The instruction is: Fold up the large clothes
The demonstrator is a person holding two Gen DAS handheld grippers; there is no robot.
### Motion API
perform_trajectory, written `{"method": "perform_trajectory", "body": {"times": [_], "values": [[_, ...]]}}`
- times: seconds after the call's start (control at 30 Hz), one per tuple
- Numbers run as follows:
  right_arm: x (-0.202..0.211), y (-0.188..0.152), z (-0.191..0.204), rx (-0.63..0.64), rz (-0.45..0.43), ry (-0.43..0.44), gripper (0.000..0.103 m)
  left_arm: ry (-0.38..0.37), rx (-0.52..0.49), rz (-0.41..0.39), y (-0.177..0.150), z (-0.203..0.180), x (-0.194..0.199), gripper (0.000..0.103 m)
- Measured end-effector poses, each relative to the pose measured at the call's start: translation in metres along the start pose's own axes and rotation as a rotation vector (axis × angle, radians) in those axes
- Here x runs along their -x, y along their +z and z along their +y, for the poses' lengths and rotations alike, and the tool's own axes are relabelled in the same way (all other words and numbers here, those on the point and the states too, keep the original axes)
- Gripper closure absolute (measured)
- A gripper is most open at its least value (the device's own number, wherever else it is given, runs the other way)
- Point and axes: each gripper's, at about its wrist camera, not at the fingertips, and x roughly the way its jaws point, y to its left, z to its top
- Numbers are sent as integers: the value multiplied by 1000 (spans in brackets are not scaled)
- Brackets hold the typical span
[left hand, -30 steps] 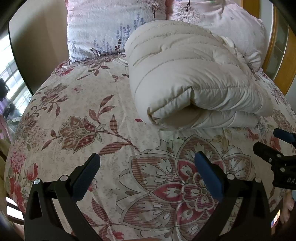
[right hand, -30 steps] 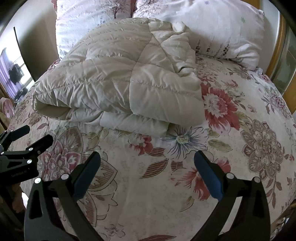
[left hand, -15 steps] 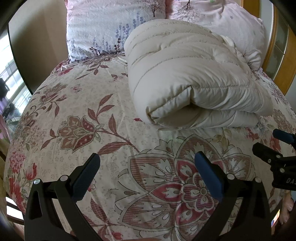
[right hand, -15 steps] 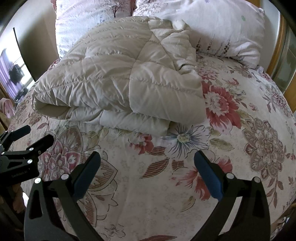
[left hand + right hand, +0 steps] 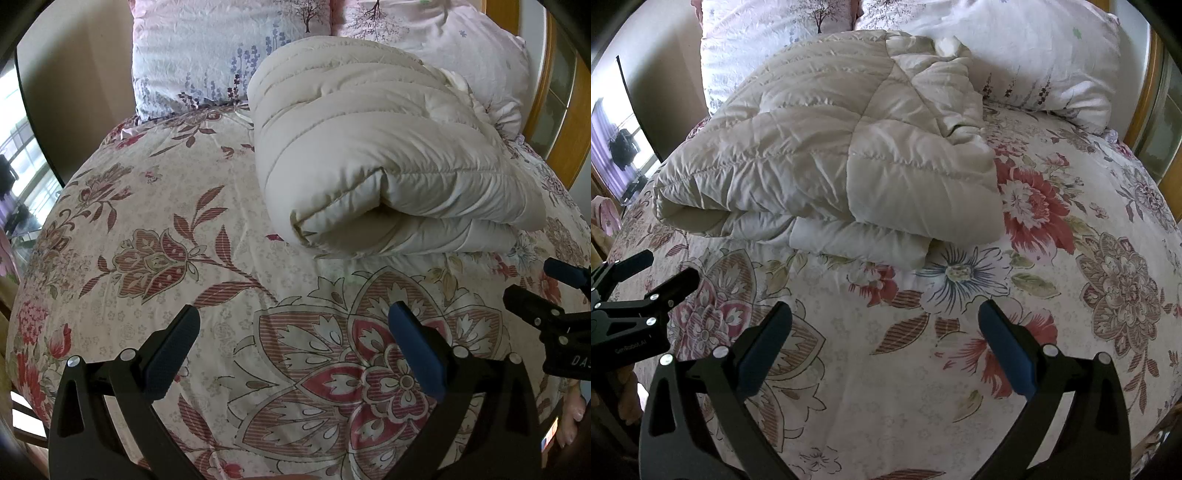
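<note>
A cream quilted down coat (image 5: 380, 158) lies folded into a thick bundle on the flowered bedspread (image 5: 184, 258), near the pillows. It also shows in the right wrist view (image 5: 827, 162), with a loose end bunched at its far side. My left gripper (image 5: 293, 343) is open and empty, hovering over the bedspread short of the bundle. My right gripper (image 5: 884, 343) is open and empty, also short of the bundle. Each gripper shows at the edge of the other's view: the right (image 5: 554, 295), the left (image 5: 650, 273).
Two floral pillows (image 5: 221, 55) (image 5: 1015, 51) lean at the head of the bed. A wooden headboard frame (image 5: 561, 122) rises at the right. A dark wall and a window (image 5: 22, 155) are at the left. The bed edge drops off at the left.
</note>
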Motion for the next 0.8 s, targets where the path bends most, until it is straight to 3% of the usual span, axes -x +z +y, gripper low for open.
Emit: {"method": "perform_trajectory", "body": {"times": [0.8], "values": [[-2, -1, -1, -7, 3, 2, 2, -4, 11, 0, -2, 2, -2, 1]]}}
